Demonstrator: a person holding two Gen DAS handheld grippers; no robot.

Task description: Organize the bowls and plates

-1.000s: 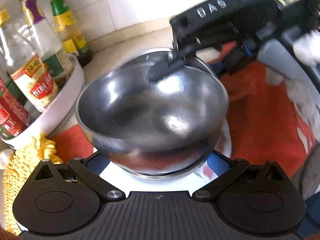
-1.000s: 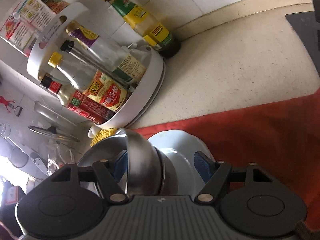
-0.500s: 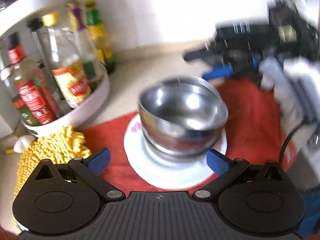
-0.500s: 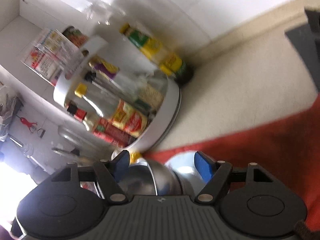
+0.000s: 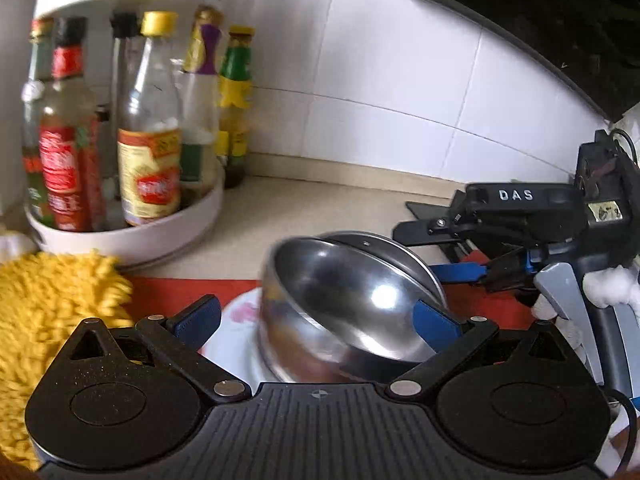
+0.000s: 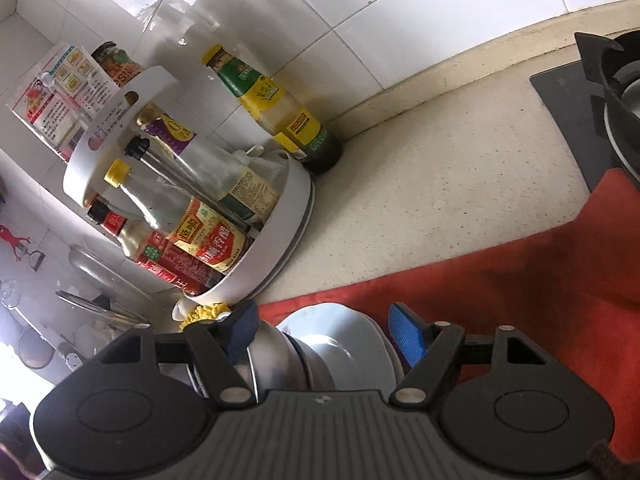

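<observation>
While tilted downward, left tool [image 5: 316, 318] wide around bowls [image 5: 352, 304]

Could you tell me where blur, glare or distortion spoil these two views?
Left wrist view: motion blur smears the yellow cloth and bottle labels, with a highlight inside the steel bowl. Right wrist view: sharper, though fisheye bends the wall tiles, and the lower left corner is overexposed.

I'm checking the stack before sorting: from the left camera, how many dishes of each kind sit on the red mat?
Steel bowls: 2, one tilted inside the other
White plate: 1, under them
Total: 3
</observation>
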